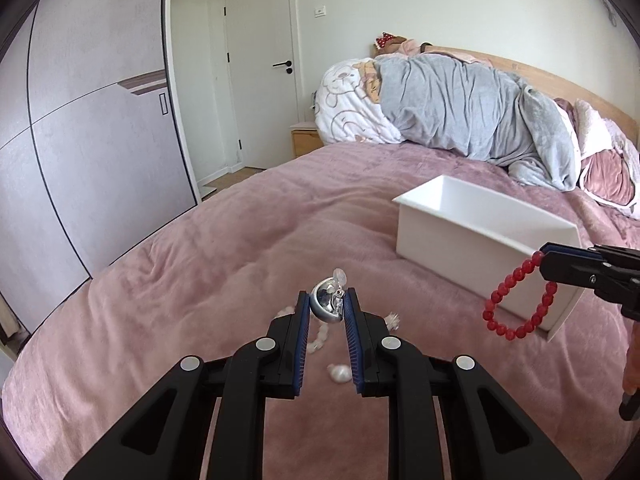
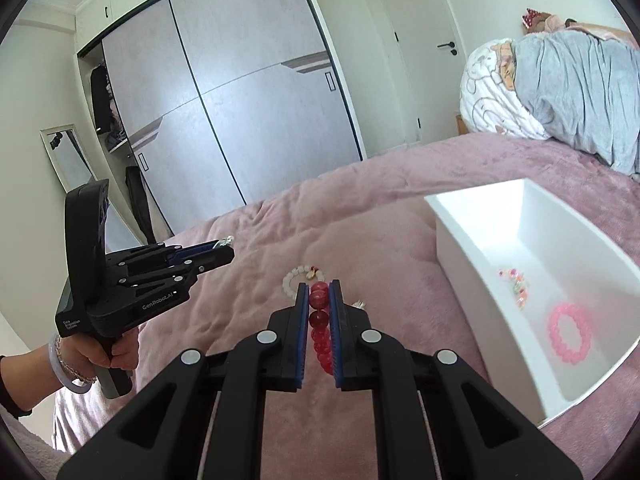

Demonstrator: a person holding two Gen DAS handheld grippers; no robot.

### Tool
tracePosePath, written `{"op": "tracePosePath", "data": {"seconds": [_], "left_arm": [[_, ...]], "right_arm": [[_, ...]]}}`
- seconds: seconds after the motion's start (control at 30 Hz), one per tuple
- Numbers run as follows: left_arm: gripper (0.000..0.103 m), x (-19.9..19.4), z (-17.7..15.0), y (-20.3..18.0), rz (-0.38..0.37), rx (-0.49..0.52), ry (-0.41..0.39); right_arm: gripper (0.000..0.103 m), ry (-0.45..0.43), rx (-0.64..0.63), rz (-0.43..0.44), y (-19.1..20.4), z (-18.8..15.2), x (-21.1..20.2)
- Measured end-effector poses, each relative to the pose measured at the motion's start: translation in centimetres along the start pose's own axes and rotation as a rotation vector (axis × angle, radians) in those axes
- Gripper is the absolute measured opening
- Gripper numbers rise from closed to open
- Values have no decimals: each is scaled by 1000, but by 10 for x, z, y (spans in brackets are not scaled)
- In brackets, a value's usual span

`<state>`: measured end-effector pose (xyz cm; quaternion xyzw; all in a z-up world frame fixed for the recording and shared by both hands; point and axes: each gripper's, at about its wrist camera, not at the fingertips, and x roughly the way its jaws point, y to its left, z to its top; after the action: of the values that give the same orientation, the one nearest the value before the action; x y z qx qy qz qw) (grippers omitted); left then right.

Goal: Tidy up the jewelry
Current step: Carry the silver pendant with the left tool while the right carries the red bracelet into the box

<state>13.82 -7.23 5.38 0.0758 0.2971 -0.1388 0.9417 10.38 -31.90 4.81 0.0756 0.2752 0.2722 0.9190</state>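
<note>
My left gripper (image 1: 327, 308) is matte black plastic, its two fingers lined with ribbed blue pads (image 1: 303, 322) and its linkage arms pinned by round silver rivets. My right gripper (image 2: 319, 304) has the same build. On the left unit's housing I read white "GenRobot.AI" lettering and a small "Data Acquisition System" label. My left hand (image 2: 102, 354) shows bare skin, a pale translucent bangle (image 2: 60, 372), a clear bead bracelet and a dark sleeve cuff.

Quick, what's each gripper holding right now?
Left gripper: shut on a silver earring.
Right gripper: shut on a red bead bracelet.
</note>
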Motion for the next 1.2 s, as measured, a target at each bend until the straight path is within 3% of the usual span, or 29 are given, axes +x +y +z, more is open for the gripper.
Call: {"op": "tracePosePath", "data": {"seconds": [0.27,0.4,0.6,0.97,1.2], "left_arm": [[22,14,67,-63,-118,37,-44],[22,31,93,-95,-185,41,-27],[22,66,116,-140,-227,69,16],[22,142,120,-185,-225,86,160],[22,173,105,-204,-191,123,233]], "right_arm": [[10,-99,12,-106,-39,26,-45],[10,-121,20,-181,-62,28,-63],[10,-122,41,-269,-96,23,-67],[10,-74,106,-364,-148,6,-47],[10,-38,134,-349,-163,-3,-34]]}}
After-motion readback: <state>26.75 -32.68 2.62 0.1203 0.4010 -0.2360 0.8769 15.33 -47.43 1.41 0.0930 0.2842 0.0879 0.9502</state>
